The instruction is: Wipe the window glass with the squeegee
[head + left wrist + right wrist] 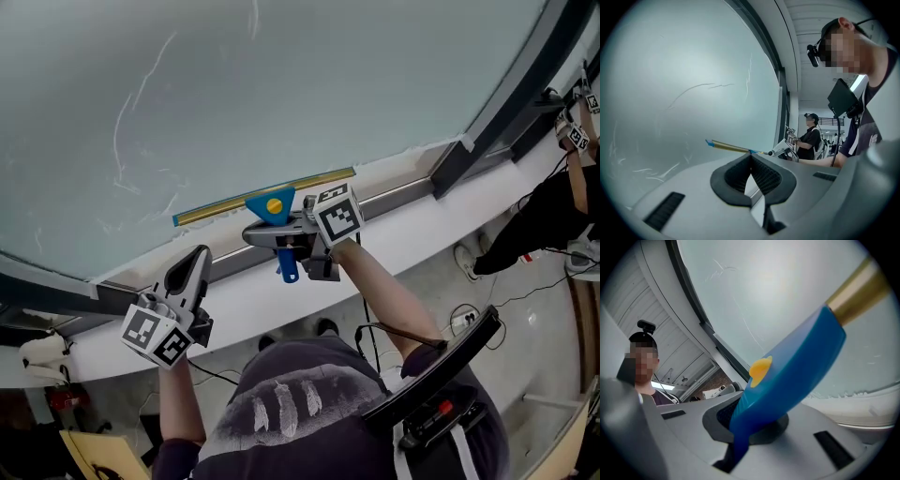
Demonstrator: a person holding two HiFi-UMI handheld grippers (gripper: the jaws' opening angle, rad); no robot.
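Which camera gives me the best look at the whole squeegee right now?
Head view: the squeegee shows whole, low against the glass. Left gripper view shows it small, edge-on; right gripper view only its blue handle.

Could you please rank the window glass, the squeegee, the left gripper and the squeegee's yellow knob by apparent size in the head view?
1. window glass
2. squeegee and left gripper: similar; the gripper is nearer the camera, so unranked
3. yellow knob
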